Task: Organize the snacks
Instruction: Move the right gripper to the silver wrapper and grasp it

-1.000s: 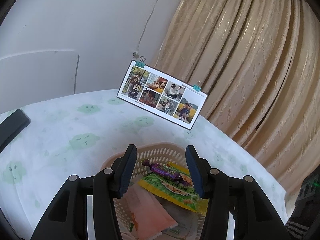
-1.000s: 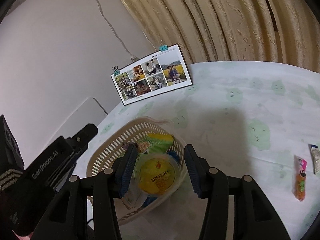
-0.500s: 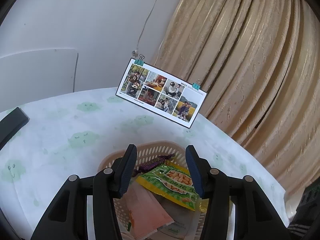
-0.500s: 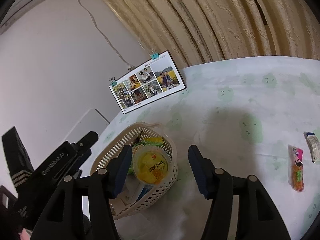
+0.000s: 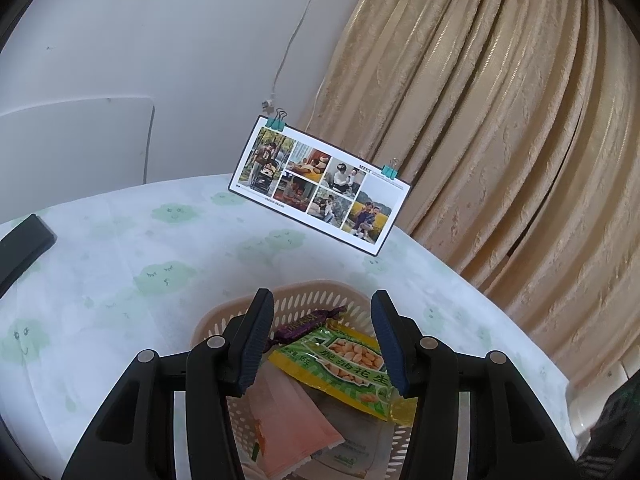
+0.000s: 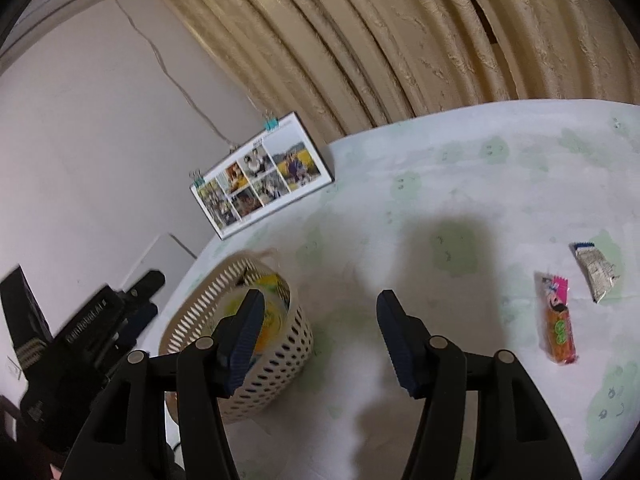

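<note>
A cream plastic basket sits right under my left gripper, which is open and holds nothing. Inside lie a green and yellow peanut packet, a purple wrapped candy and a pink packet. In the right wrist view the same basket stands at lower left with a yellow jelly cup resting in it. My right gripper is open over bare cloth just right of the basket. On the table to the right lie an orange and pink snack bar and a silver packet.
A photo card with teal clips stands at the table's far edge, also the photo card in the right wrist view. Beige curtains hang behind. The cloud-print tablecloth covers a round table. The left gripper's black body sits beside the basket.
My right gripper opened and let the yellow jelly cup drop into the basket, then rose and swung right. The left gripper pulled back slightly above the basket.
</note>
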The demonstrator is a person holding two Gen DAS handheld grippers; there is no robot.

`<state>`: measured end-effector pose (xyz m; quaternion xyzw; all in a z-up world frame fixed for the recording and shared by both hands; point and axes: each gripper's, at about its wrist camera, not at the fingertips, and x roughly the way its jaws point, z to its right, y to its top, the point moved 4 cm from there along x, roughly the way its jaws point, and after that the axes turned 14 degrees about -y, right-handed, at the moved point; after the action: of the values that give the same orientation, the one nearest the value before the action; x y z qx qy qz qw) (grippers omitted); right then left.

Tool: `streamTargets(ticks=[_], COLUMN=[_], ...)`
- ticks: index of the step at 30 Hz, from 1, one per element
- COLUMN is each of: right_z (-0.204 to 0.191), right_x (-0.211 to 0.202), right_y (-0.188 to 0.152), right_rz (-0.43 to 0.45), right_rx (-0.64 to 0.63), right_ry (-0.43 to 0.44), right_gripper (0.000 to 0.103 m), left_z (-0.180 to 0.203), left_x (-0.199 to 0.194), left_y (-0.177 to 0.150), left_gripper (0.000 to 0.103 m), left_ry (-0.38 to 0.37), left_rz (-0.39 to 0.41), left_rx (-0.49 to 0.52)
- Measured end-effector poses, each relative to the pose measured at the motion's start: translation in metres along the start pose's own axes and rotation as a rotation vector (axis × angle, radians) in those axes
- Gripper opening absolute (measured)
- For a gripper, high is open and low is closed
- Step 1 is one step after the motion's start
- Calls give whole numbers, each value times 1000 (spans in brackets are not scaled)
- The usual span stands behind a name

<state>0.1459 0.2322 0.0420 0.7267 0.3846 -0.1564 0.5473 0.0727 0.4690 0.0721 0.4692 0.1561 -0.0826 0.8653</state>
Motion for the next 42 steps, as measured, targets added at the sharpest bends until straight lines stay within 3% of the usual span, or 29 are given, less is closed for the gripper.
streamTargets(ticks=[5,11,28,30,42], right_z=[-21,-27,-15,-13,-4], right_x=[12,20,32,35,13], right_y=[-10,-3,-6,-10,-4], right_rz=[-16,-12,-58,-72,-17], right_rx=[-103,-120,-95,-79,-52], right_ry=[-46,-54,-84,-57,-43], right_gripper=[57,58,61,63,63], left_z=[2,2,12,13,19], left_x=[-1,-1,4,5,9], left_y=[0,0,-5,-6,-12], left_gripper=[52,52,52,52,52], left_ry=[-5,-6,-16,-17,-27], left_rz=[-2,-4,-24,-25,-40], left_rx=[1,0,30,38,65])
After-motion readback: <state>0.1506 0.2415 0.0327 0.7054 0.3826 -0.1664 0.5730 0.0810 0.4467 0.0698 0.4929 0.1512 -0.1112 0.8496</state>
